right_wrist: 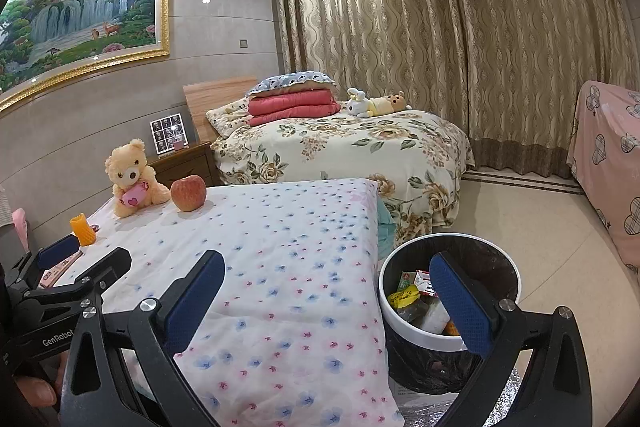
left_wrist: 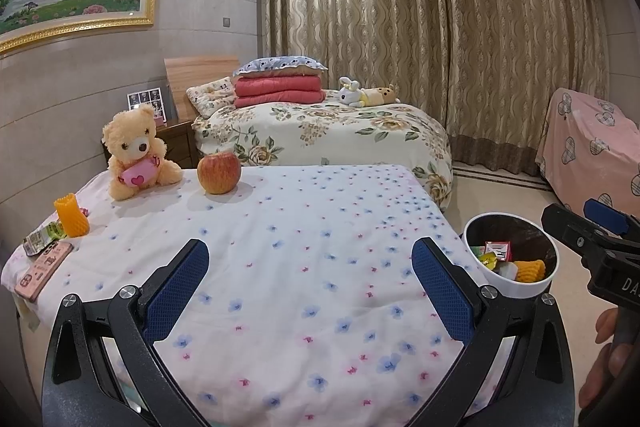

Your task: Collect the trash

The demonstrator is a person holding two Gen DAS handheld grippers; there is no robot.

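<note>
White bin (right_wrist: 516,279) at four o'clock of the flowered table (left_wrist: 304,227) holds wrappers; both the left gripper (left_wrist: 310,269) and right gripper (right_wrist: 328,287) gape wide, empty.

Home bedroom, floral-quilted bed (left_wrist: 320,131), drawn curtains (left_wrist: 432,19), probably a nightstand (left_wrist: 176,139)

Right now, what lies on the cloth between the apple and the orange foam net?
The teddy bear sits between the apple and the orange foam net, best seen in the left wrist view; otherwise only flowered cloth.
</note>
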